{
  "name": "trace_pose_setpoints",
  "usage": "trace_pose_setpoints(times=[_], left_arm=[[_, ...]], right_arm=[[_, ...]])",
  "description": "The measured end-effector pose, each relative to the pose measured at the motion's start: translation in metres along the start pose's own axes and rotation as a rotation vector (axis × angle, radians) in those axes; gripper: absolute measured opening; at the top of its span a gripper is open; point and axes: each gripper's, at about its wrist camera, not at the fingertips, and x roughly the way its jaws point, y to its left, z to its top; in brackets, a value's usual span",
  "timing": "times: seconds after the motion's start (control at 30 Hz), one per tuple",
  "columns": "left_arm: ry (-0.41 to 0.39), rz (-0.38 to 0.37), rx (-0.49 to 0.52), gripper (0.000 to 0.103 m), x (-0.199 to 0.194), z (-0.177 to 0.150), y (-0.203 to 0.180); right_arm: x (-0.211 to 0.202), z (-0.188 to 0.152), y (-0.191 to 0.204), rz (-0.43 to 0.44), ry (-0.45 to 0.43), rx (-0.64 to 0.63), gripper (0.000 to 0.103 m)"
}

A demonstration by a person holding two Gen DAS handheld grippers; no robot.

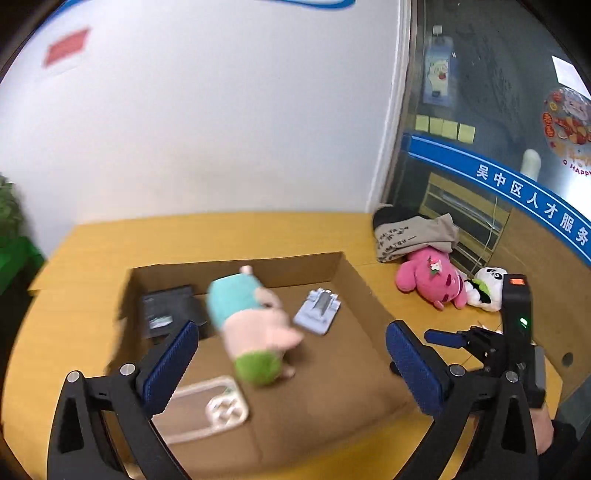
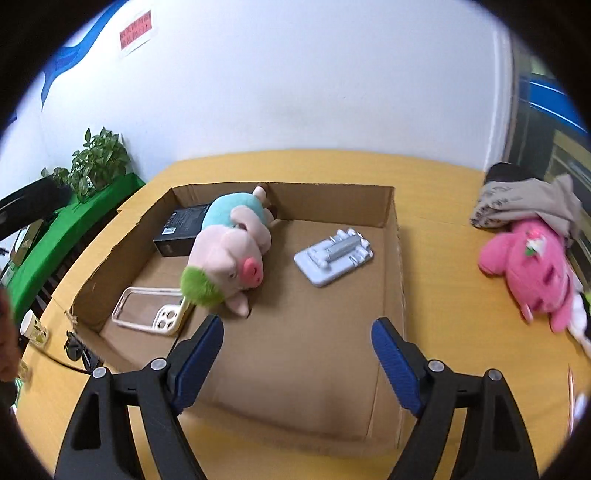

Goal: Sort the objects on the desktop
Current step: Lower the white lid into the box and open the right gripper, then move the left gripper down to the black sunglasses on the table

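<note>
A potted plant (image 2: pixel 98 157) is standing on a green-covered surface (image 2: pixel 70 236) at left, a red notice (image 2: pixel 136 30) is hanging on the white wall (image 2: pixel 295 81), and yellow sticky notes (image 1: pixel 445 127) are lining a glass partition (image 1: pixel 491 92).

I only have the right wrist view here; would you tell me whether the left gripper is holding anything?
Observer: No. The left gripper has its jaws wide apart and empty, above the cardboard box.
Operator: Thank you. Is anything beyond the pink plush? My view cuts off there.
Observer: Yes, a white panda plush lies right beside the pink plush on the table.
Operator: Does my right gripper show from there?
Observer: It does. The right gripper appears at the right of the left wrist view, with a green light lit on its body.
</note>
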Motion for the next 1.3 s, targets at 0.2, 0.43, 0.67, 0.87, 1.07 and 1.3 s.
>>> trace_pose_setpoints(times=[0.2,0.43,0.67,0.87,1.07,1.3], left_arm=[[-0.057,0.092,0.002,0.103,-0.077,-0.038,0.002],[-0.066,0.201,-0.034,0.103,-0.126,-0.072,0.026],[-0.043,0.280,-0.085,0.103,-0.149,-0.102,0.058],[0.007,0.318,-0.137,0.103,-0.149,-0.127,0.087],[0.066,0.329,-0.213,0.103,-0.148,-0.161,0.123],[0.168,0.276,-0.323,0.103,-0.127,-0.194,0.172]], right_arm=[[-0.013,-0.028,0.015,0.039,0.016,0.052,0.083],[-0.027,-0.046,0.043,0.061,0.006,0.003,0.083],[-0.032,-0.056,0.055,0.071,0.017,-0.016,0.083],[-0.031,-0.061,0.057,0.082,0.036,-0.011,0.083],[-0.030,-0.072,0.073,0.114,0.056,-0.038,0.083],[-0.016,-0.087,0.120,0.217,0.132,-0.125,0.083]])
